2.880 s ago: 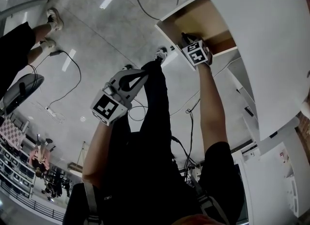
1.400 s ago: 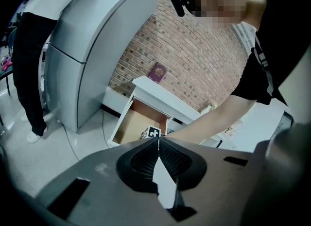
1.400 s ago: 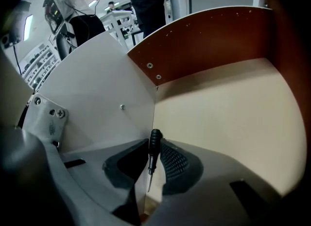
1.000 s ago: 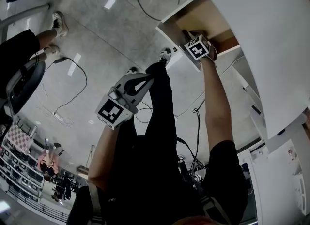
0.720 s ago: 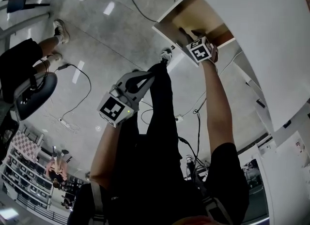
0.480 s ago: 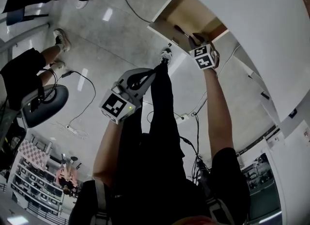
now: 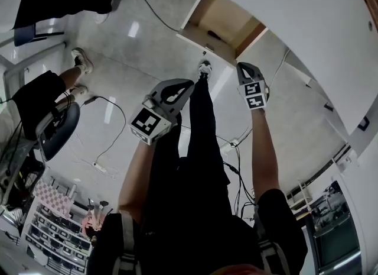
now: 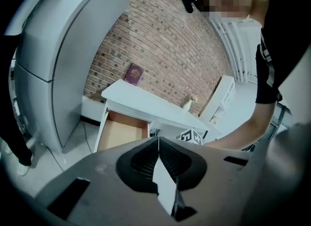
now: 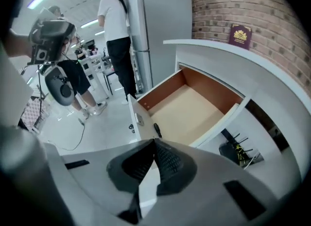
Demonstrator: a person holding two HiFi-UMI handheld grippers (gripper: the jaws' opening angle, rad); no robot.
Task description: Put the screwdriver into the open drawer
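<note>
The wooden drawer point(image 7: 220, 19) point(image 9: 192, 111) stands pulled out of the white desk point(image 7: 307, 25). A black-handled screwdriver point(image 9: 157, 130) point(image 7: 214, 36) lies inside it, near the front panel. My right gripper point(image 7: 244, 68) point(image 9: 154, 148) hovers outside the drawer, just in front of its front edge, jaws shut with nothing between them. Off to the left, my left gripper point(image 7: 182, 86) point(image 8: 158, 145) hangs apart from the drawer, also shut and empty. In the left gripper view the drawer point(image 8: 121, 130) shows beyond the jaws, with the right gripper's marker cube point(image 8: 191, 135) beside it.
A dark red booklet point(image 9: 240, 34) lies on the desk top against the brick wall. A tall grey cabinet point(image 8: 58, 74) stands left of the desk. Cables point(image 7: 115, 132) run over the floor. A seated person point(image 7: 41, 90) and an office chair point(image 7: 56, 129) are at the left.
My right gripper has drawn back out of the drawer and away from it, leaving the screwdriver lying inside. The left gripper has drifted slightly upward.
</note>
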